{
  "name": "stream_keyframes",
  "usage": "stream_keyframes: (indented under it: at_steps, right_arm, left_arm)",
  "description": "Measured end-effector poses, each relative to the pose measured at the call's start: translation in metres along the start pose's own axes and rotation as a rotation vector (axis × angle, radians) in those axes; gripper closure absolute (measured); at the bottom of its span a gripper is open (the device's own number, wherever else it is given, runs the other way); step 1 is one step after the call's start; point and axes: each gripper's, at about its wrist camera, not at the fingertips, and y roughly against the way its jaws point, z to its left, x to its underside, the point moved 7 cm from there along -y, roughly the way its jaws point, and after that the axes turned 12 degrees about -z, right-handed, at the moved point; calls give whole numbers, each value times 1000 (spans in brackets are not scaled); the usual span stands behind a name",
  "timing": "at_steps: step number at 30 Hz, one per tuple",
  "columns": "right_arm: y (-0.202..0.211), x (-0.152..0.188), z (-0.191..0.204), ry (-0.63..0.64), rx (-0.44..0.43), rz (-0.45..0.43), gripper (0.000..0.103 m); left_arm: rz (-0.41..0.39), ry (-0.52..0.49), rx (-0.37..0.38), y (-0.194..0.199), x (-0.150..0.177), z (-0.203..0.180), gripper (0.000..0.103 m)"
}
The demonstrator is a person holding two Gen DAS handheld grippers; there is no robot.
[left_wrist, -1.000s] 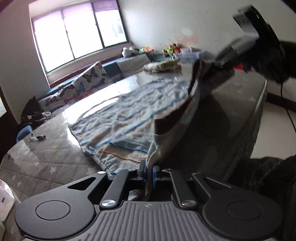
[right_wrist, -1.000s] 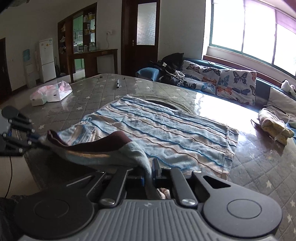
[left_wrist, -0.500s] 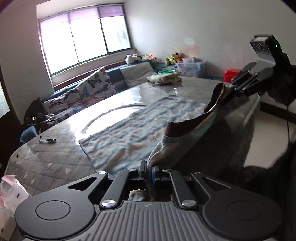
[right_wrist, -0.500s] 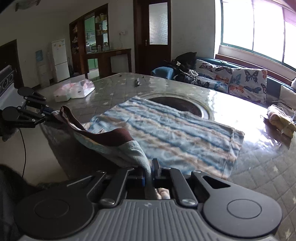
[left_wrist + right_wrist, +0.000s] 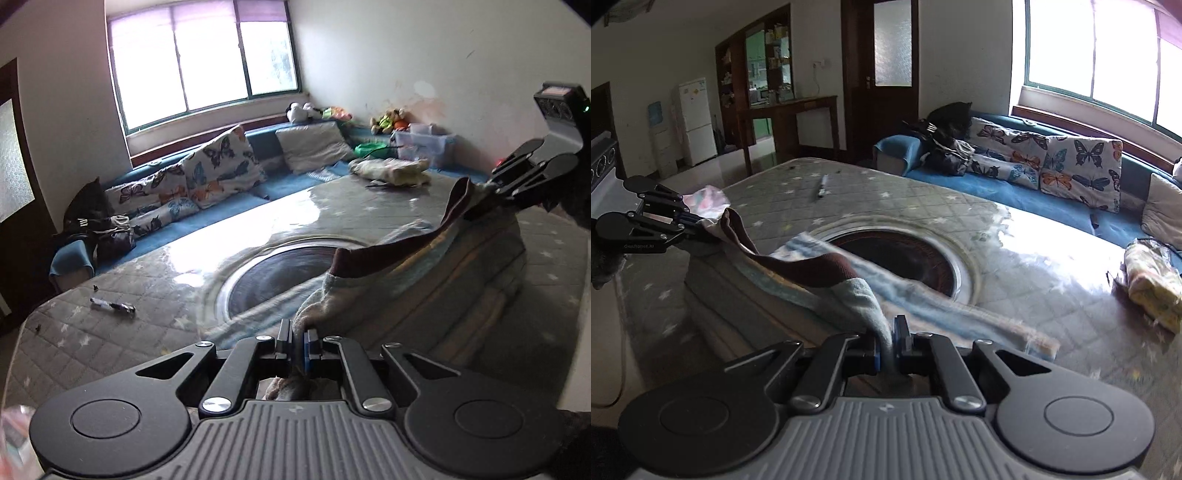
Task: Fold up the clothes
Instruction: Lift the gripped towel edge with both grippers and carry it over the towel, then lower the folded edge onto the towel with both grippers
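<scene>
1. towel (image 5: 812, 291): soft terry cloth, fuzzy, brown woven edge band.
2. tabletop (image 5: 155, 295): quilted cover, glossy clear film, strong glare.
3. left gripper (image 5: 295, 345): matt black plastic, bright metal screws.

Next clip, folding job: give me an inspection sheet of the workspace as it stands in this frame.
Surface: grey quilted table with star print and a round inset in the middle.
Job's things: striped blue garment, brown-lined edge lifted and stretched between both tongs, the rest trailing across the table.
Clutter: pen, folded yellowish cloth and pink packet, all on the table.
Grippers: left tongs shut on the garment edge; right tongs shut on the same edge.
Cables: dark cable hanging at the left edge of the right wrist view.
Surroundings: blue sofa with butterfly cushions, window, fridge, dark wooden door.
</scene>
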Motion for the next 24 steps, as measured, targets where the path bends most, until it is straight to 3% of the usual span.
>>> stream_keyframes:
  at_steps: [9, 13, 17, 19, 22, 24]
  right_arm:
    - [-79, 4, -57, -104, 41, 78, 96]
    - [-109, 21, -81, -165, 77, 120, 80]
    - [-120, 31, -102, -244, 127, 101, 74]
    - [-120, 33, -115, -278, 161, 80, 66]
    - [-111, 33, -128, -302, 227, 47, 66]
    - [-104, 31, -125, -290, 242, 23, 66]
  left_arm:
    - [125, 43, 19, -95, 9, 40, 93]
    - [193, 74, -3, -127, 26, 53, 86]
    - [219, 117, -36, -139, 38, 63, 79]
    - [216, 126, -53, -139, 39, 65, 73]
    - [206, 124, -104, -136, 37, 70, 63]
    - [195, 136, -146, -132, 34, 75, 63]
